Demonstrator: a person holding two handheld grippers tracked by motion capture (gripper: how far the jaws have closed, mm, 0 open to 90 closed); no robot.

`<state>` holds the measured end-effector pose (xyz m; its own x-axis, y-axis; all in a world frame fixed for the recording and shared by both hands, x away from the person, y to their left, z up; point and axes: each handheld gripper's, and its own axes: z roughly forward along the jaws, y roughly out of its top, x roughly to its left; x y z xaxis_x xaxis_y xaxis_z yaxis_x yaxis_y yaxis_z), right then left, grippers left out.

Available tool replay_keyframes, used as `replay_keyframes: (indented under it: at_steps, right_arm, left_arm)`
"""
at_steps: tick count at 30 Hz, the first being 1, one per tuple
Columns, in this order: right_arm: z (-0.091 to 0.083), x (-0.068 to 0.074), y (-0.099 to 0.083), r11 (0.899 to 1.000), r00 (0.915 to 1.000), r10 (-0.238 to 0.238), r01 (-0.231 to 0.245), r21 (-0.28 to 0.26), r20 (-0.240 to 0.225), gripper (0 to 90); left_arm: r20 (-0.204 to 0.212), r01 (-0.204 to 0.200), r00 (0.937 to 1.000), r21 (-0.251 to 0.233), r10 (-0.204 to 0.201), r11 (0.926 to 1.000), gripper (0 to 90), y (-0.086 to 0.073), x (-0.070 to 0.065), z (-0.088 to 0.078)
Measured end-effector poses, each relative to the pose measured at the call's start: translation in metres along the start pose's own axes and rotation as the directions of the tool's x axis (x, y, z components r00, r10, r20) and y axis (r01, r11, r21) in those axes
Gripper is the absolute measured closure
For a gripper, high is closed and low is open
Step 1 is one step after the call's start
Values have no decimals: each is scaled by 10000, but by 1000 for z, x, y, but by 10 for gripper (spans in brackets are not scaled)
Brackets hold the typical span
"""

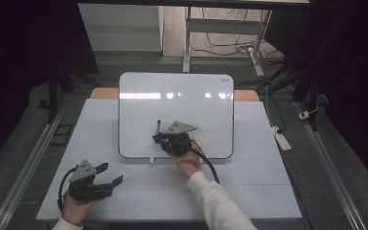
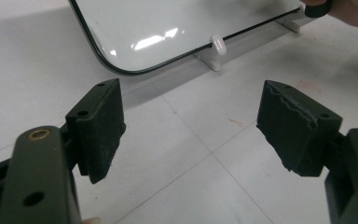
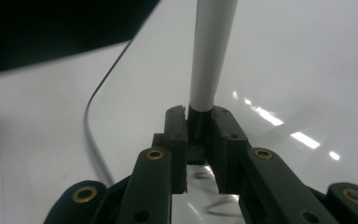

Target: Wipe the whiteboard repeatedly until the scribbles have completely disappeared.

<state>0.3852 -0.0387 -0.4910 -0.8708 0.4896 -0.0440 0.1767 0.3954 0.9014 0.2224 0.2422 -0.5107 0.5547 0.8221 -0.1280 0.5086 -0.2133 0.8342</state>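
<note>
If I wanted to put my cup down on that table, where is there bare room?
The pale grey table lies bare right of the glossy white whiteboard, and left of it too. The front strip between the open left gripper and the white sleeve is also free. The board's lower middle is crowded: the right gripper holds a white marker there.

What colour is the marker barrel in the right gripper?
White, with a dark end clamped between the jaws; the right gripper view shows the marker best.

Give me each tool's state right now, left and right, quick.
Left tool: open, nothing between its jaws, over the white table.
Right tool: closed on a white marker, over the whiteboard.
</note>
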Motion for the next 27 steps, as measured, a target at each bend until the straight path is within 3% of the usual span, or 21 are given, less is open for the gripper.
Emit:
replay_keyframes:
  at_steps: [1,3,4,5,6,7,8,9,10,13,14,16,17,18,19,20,21,24,27]
  right_arm:
    - [1,-1,2,9993,9993,-359,360,-79,102,774]
    - [-2,-8,6,9982,9981,250,-219,-554,568,774]
    - [-2,-8,6,9982,9981,250,-219,-554,568,774]
    - [-3,-11,6,9955,9959,584,-530,-783,686,775]
    - [-1,-9,5,9950,9963,697,-658,-747,510,775]
    - [7,5,0,10000,9996,-93,94,19,-254,775]
    - [7,5,0,10000,9996,-93,94,19,-254,775]
    - [9,11,-3,9980,9973,-586,596,227,-446,775]
    - [8,11,-3,9968,9965,-745,755,269,-378,775]
    - [-3,-7,2,9983,9982,196,-164,-566,571,775]
    - [-5,-8,1,9966,9969,406,-356,-745,677,775]
    - [-2,-3,0,9989,9990,147,-128,-449,424,775]
    - [5,11,-7,9972,9966,-731,737,147,-371,775]
    - [5,11,-7,9972,9966,-731,737,147,-371,775]
    - [5,13,-7,9945,9942,-1019,1026,204,-342,775]
    - [0,1,-4,9987,9992,-352,360,-367,212,775]
    - [-4,-6,-2,9972,9982,151,-109,-733,575,775]
    - [-5,-7,-3,9944,9967,542,-485,-935,598,775]
    - [3,12,-11,9975,9972,-706,706,13,-239,776]
  left_arm:
    - [3,13,10000,-4,-13,10000,239,0,0,0]
    - [18,-17,10000,5,17,10000,240,0,0,0]
    - [18,-17,10000,5,17,10000,240,0,0,0]
    - [7,-50,10000,5,50,10000,240,0,-1,0]
    - [19,-70,10000,5,70,10000,240,0,-1,0]
    - [18,-69,10000,-7,69,10000,240,0,-1,0]
    - [18,-69,10000,-7,69,10000,241,0,-1,0]
    - [21,-50,10000,-12,50,10000,241,0,0,0]
    - [37,-36,10000,1,36,10000,241,-1,0,0]
    - [16,-33,10000,19,33,10000,241,-1,0,0]
    - [9,-51,10000,14,51,10000,241,-1,0,0]
    - [11,-69,10000,0,69,10000,242,0,-1,0]
    - [9,-63,10000,15,63,10000,242,0,0,0]
    - [13,-53,10000,39,53,10000,242,0,0,1]
    - [3,-41,10000,50,41,10000,242,-1,0,1]
    - [-6,-31,10000,66,31,10000,242,-1,0,1]
    - [-5,-24,10000,71,24,10000,242,-1,0,1]
    - [-9,-14,10000,32,14,10000,242,-1,0,1]
    - [6,8,10000,65,-8,10000,242,-1,2,1]
